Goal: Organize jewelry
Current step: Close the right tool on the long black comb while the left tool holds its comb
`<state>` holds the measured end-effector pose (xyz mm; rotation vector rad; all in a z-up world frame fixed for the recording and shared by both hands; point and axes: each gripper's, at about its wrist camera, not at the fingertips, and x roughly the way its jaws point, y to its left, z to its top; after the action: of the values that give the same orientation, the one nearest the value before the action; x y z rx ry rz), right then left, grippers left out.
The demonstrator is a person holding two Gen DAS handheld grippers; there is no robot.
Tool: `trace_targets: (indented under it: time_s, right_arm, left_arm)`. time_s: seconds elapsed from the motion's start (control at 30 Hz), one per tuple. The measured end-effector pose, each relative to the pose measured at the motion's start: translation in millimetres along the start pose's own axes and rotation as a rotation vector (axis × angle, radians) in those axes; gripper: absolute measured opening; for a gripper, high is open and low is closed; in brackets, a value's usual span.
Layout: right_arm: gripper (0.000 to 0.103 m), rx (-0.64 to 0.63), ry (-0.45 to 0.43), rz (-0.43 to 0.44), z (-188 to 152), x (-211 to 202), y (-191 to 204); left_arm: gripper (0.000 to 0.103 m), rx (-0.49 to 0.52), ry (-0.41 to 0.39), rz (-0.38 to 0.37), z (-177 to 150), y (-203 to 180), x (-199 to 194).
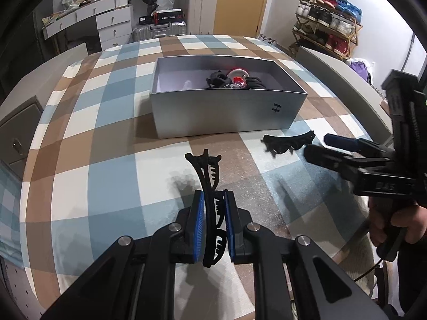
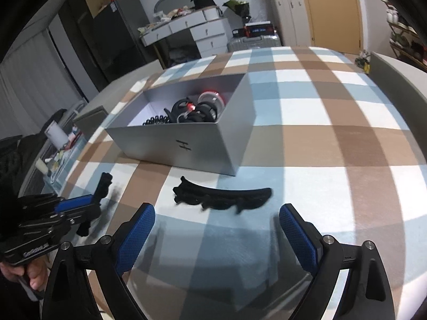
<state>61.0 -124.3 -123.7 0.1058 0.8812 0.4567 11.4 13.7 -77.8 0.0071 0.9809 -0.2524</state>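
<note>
While your left tool (image 1: pixel 214 222) is clamped on a black hair clip (image 1: pixel 210 208) lifted clear of the checked worktop (image 1: pixel 106 160), your right tool (image 2: pixel 216 236) stands wide open with nothing between its pads, poised just short of a second black hair clip (image 2: pixel 224 196) that lies flat on the cloth. Beyond both sits the grey box (image 1: pixel 226 114), already holding a heap of dark and red pieces (image 1: pixel 234 78), though what each one is you cannot quite tell from here. So most is stowed; two clips remain, one in hand, one yet to be picked up.
</note>
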Motion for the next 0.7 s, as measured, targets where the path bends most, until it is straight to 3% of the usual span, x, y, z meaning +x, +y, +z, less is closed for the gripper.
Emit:
trace_targets:
  time_s: [0.17, 0.43, 0.5, 0.63, 0.7]
  right_arm:
    - [0.096, 0.004, 0.021, -0.019, 8.6, 13.8, 9.9]
    - [0.095, -0.085, 0.037, -0.151, 14.0, 32.6, 31.9]
    - [0.084, -0.119, 0.038, -0.18, 12.5, 33.9, 36.6]
    - [0.072, -0.144, 0.03, -0.193, 10.2, 31.5, 38.3]
    - [0.072, -0.139, 0.026, -0.191, 9.1, 29.3, 36.7]
  left_arm:
    - [0.01, -0.019, -0.006, -0.015, -1.4, 7.8, -0.8]
    - [0.01, -0.04, -0.007, -0.02, -6.5, 17.9, -1.9]
    - [0.01, -0.043, -0.007, -0.021, -7.3, 20.4, -2.2]
    - [0.01, -0.053, -0.009, -0.022, -9.5, 23.3, -3.1]
    - [0.01, -0.055, -0.012, -0.022, -10.4, 23.6, -4.5]
